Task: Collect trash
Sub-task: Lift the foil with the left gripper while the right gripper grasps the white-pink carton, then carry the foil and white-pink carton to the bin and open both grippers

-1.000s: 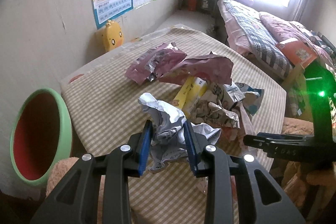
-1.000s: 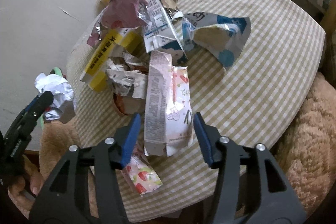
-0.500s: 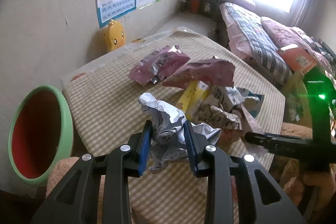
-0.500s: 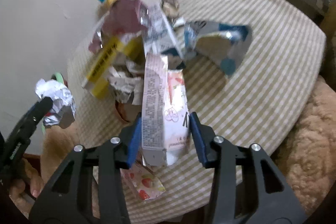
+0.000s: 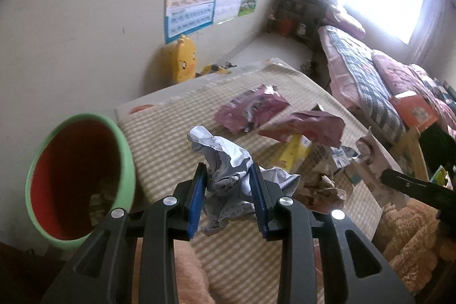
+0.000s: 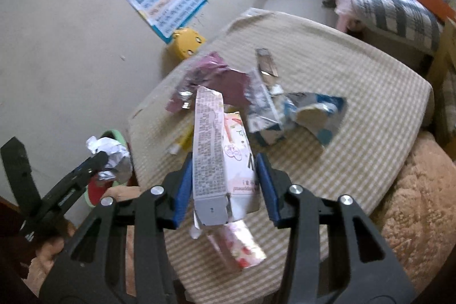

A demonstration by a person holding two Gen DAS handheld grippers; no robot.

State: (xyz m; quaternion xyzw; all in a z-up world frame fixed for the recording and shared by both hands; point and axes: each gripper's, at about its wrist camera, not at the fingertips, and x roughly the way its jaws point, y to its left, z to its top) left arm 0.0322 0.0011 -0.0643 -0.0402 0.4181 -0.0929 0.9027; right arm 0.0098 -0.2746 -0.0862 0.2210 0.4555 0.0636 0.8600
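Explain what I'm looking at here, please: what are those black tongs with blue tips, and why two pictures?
No robot: a person holds a two-finger gripper in each hand, each carrying a camera looking along its fingers. One picture is from the left gripper, shut on a crumpled silver wrapper, beside a green bin. The other is from the right gripper, shut on a pink carton. Below lies a checked table with more trash: purple wrappers, a yellow box, a blue-and-white packet.
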